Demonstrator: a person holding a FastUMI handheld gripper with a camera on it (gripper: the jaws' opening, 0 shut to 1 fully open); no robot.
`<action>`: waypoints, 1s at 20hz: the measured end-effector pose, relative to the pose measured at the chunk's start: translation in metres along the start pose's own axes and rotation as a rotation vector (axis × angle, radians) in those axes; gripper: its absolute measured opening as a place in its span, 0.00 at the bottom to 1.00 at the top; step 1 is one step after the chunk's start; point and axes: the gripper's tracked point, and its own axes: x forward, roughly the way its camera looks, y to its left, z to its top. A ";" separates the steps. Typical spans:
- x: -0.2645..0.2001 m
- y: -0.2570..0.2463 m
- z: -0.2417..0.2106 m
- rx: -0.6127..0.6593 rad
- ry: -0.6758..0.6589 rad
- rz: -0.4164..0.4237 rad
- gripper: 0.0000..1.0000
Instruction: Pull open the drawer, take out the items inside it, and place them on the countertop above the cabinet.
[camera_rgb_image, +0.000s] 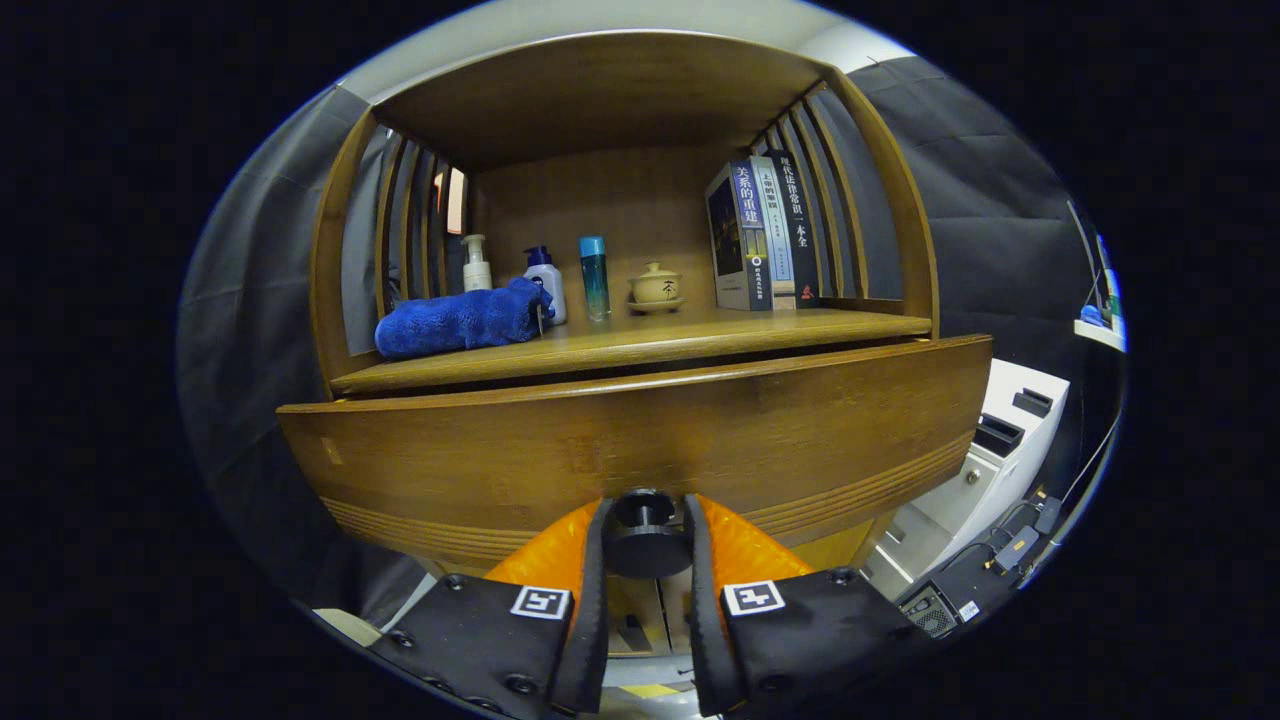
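Staged home corner inside a recording booth/lab. Home bits: wooden cabinet (640, 440) w/ shelf holding books (760, 235), lotion bottles (545, 280), teacup (656, 287), blue towel (460, 318). Lab bits: black cloth wall (1000, 230), white equipment box (1000, 440), cables & electronics (990, 570) on floor beside it.

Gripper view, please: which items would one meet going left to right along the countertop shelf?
Blue towel → white pump bottle → white bottle with blue cap → teal bottle → lidded tea cup → books. The gripper grips the drawer knob.

Blue towel (455, 320), brown wooden drawer (640, 440)
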 end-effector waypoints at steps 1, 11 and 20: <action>-0.004 0.000 0.000 0.001 0.001 0.000 0.43; -0.039 -0.001 -0.012 -0.002 0.004 -0.017 0.43; -0.069 -0.001 -0.019 0.010 0.009 -0.035 0.42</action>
